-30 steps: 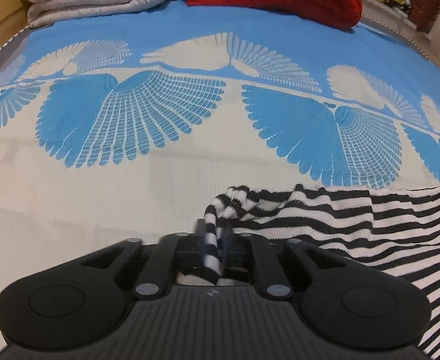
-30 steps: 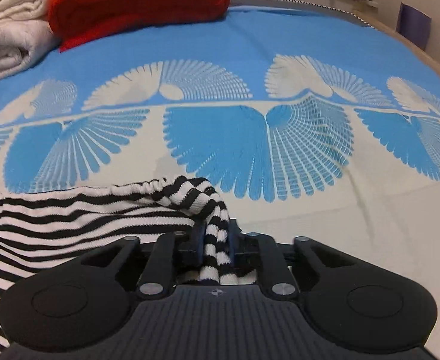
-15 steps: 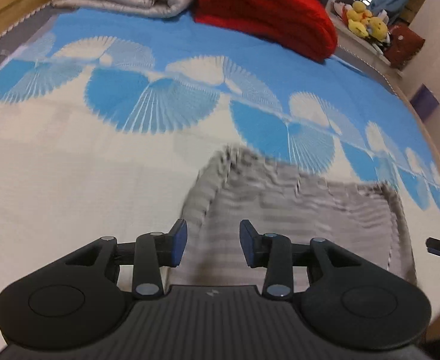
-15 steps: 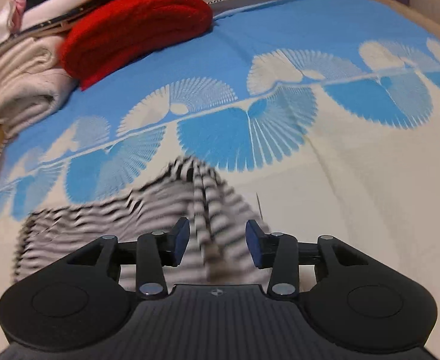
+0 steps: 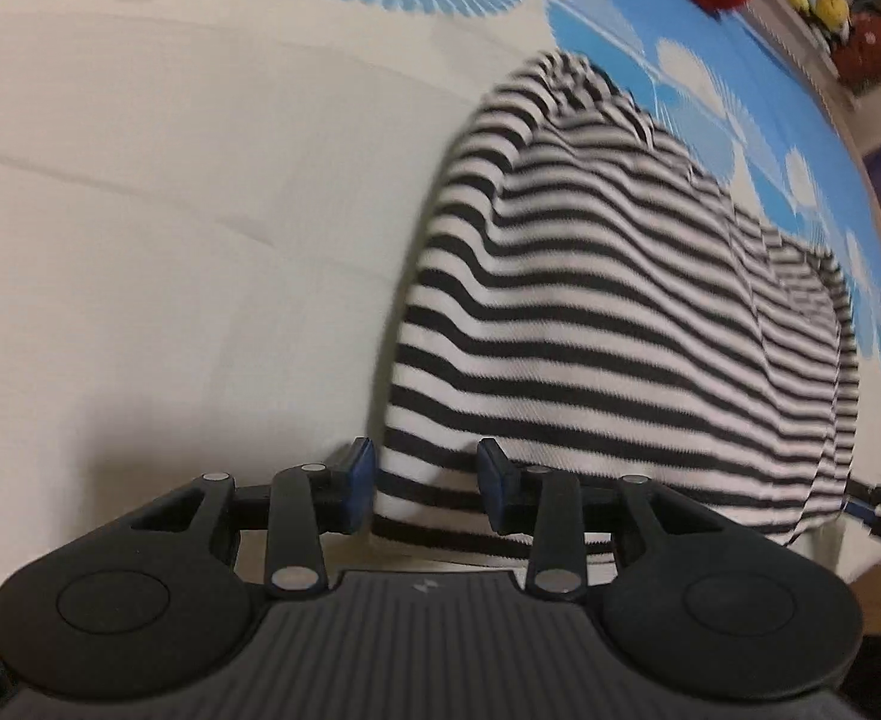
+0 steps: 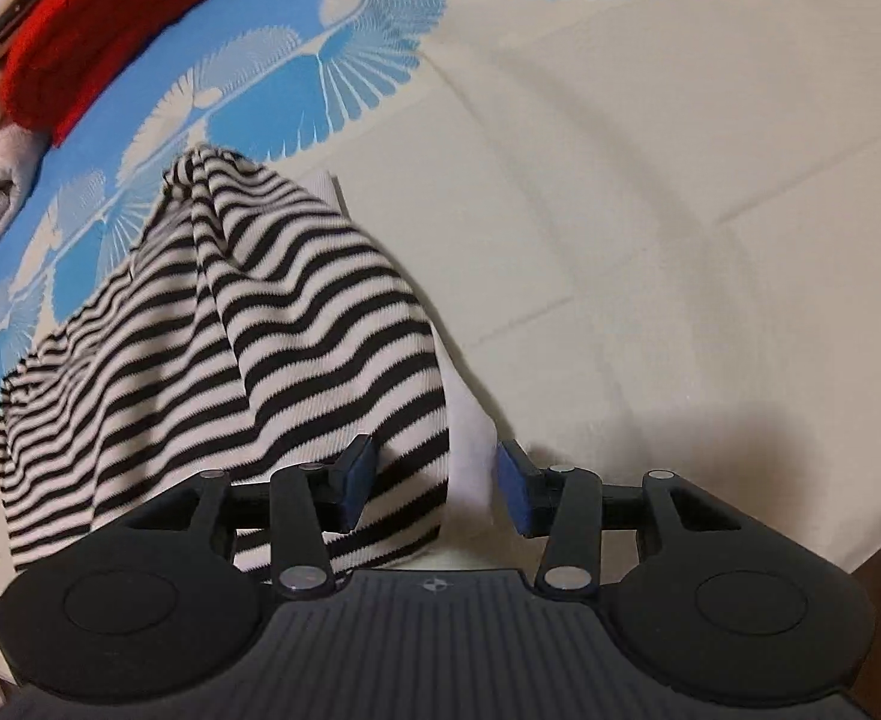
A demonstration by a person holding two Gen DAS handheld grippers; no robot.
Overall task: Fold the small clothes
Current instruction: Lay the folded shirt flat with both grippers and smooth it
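So the striped top [image 5: 620, 324] lay on the bedspread [image 5: 170, 210], looking folded over once, though the blur made the layers hard to count. The left gripper [image 5: 425, 483] sat at its 7 o'clock corner, the right gripper [image 6: 434, 480] at its 5 o'clock corner, both spread apart, gripping nothing. Probably another fold was left.

Ribbed knit striped garment [image 5: 620, 312], matt printed bedsheet [image 5: 170, 210]
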